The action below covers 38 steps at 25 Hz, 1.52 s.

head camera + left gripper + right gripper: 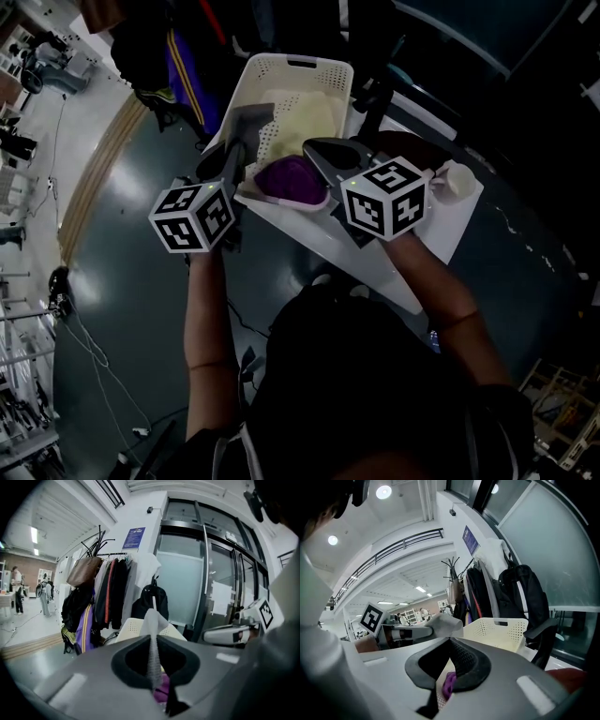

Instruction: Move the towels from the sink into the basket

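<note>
A white waffle towel with a purple side (289,176) hangs stretched between my two grippers, above the near rim of the white perforated basket (281,67). My left gripper (246,122) is shut on one corner, which sticks up out of the jaws as a white tuft (152,620) in the left gripper view. My right gripper (316,150) is shut on the other end, where purple cloth (449,684) shows under the jaws. Inside the basket lies a cream towel (314,117). Each gripper view shows the other gripper (225,632) (408,632) and the basket (497,630) behind it.
The basket stands on a white table (450,230), with a small white object (459,178) at the table's right. A coat rack with jackets and bags (108,588) stands left of the basket. A black chair (539,634) is beside the basket. Glass doors (187,573) lie behind.
</note>
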{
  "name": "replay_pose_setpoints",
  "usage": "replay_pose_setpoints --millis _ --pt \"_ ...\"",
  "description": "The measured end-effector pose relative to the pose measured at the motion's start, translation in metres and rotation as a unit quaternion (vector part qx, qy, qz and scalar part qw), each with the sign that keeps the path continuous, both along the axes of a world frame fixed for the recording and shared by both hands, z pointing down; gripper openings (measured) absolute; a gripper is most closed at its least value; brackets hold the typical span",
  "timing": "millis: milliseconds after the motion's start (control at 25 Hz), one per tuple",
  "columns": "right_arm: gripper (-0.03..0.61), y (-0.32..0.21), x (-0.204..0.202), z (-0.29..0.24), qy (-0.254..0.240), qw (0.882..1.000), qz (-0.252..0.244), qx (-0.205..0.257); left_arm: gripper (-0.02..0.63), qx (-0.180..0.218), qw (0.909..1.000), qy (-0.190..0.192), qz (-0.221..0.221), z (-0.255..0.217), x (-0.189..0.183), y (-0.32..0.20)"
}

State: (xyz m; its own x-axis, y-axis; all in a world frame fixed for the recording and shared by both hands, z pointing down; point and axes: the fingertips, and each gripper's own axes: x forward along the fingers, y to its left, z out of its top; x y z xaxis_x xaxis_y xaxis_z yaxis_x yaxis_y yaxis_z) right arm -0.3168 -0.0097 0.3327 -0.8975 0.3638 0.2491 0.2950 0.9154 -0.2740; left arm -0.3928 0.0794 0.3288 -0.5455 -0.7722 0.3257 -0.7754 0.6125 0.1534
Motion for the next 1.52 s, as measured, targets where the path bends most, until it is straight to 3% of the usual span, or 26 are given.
replay_pose_setpoints --millis 120,280,440,520,600,1040,1520 --pt "-0.006 0.002 -0.001 0.003 0.003 1.000 0.000 0.000 0.021 -0.009 1.0000 0.000 0.001 0.004 -0.006 0.001" --pt "-0.006 -0.002 0.002 0.005 0.009 1.000 0.008 0.000 0.116 -0.010 0.9999 0.001 0.008 0.004 -0.008 -0.003" --pt "-0.006 -0.008 0.004 0.008 0.011 1.000 0.017 -0.002 0.138 -0.005 1.0000 -0.006 0.004 0.004 -0.010 -0.006" --pt "-0.006 -0.011 0.005 0.009 0.011 1.000 0.021 -0.002 0.116 0.005 0.9999 -0.008 0.006 0.001 -0.009 -0.008" --pt "-0.006 -0.014 0.005 0.010 0.011 1.000 0.024 -0.002 0.014 0.020 0.9997 -0.010 0.012 -0.004 -0.006 -0.013" --pt "-0.006 -0.037 0.019 0.011 0.012 0.998 0.056 -0.002 0.009 0.058 0.9969 -0.015 0.050 -0.024 0.015 -0.047" --pt "-0.006 -0.096 0.064 0.016 0.014 0.990 0.141 -0.004 0.009 0.094 0.9812 -0.019 0.168 -0.043 0.079 -0.135"
